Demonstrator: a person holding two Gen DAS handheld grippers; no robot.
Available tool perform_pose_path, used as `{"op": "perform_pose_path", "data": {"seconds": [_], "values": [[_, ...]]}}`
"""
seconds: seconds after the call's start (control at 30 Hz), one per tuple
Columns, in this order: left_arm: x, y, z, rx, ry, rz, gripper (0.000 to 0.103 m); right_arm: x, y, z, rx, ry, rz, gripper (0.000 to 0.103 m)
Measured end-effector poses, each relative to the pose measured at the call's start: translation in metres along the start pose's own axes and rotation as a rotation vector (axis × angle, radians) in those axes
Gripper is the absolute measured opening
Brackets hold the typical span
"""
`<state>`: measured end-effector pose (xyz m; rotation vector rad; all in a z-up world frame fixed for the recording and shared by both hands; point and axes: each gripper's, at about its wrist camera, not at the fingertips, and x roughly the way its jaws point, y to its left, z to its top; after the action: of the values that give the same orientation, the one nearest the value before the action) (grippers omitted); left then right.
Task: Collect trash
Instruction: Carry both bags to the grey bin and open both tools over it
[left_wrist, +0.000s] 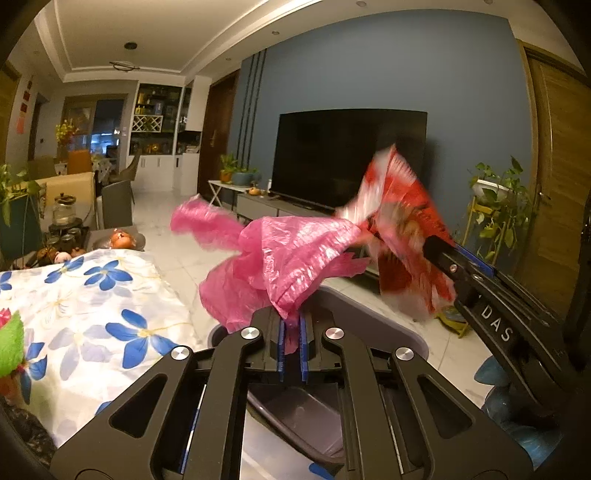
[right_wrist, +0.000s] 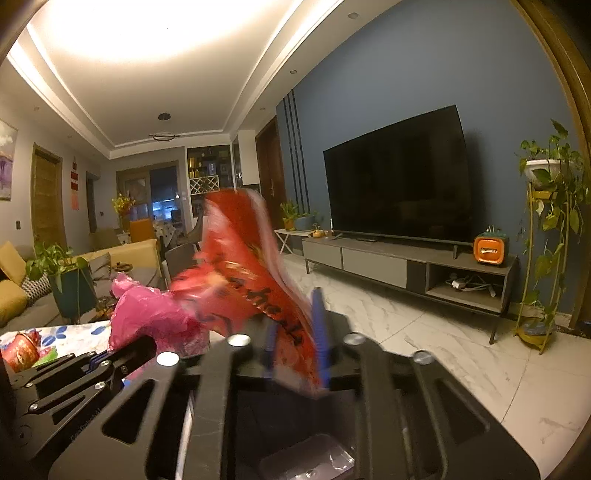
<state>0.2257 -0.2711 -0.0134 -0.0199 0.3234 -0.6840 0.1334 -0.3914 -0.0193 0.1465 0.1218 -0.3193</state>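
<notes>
Above grey trash bin (left_wrist: 373, 317), beside floral-clothed table (left_wrist: 92, 295): two pieces of trash held aloft. Left gripper (left_wrist: 292, 345) clenched on pink plastic bag (left_wrist: 291, 254); bag pinched between blue pads, billowing upward and leftward. Right gripper (right_wrist: 295, 343) seen with red snack wrapper (right_wrist: 251, 266) between blue fingers, wrapper motion-blurred; grip on it cannot be told for certain. Wrapper located just right of bag, touching it. Bin interior partly visible beneath both grippers. Television (right_wrist: 399, 177) noted on blue wall behind.
</notes>
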Motion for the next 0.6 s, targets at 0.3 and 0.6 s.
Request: {"op": "perform_pose_path", "data": {"seconds": [0.3, 0.6], "values": [[0.003, 0.007, -0.006, -0.026, 0.014, -0.021, 0.048, -0.003, -0.002, -0.002, 0.027, 0.015, -0.005, 0.053], [-0.022, 0.021, -0.008, -0.060, -0.028, 0.063, 0.077, -0.011, 0.003, -0.005, 0.002, 0.051, 0.009, 0.068]]}}
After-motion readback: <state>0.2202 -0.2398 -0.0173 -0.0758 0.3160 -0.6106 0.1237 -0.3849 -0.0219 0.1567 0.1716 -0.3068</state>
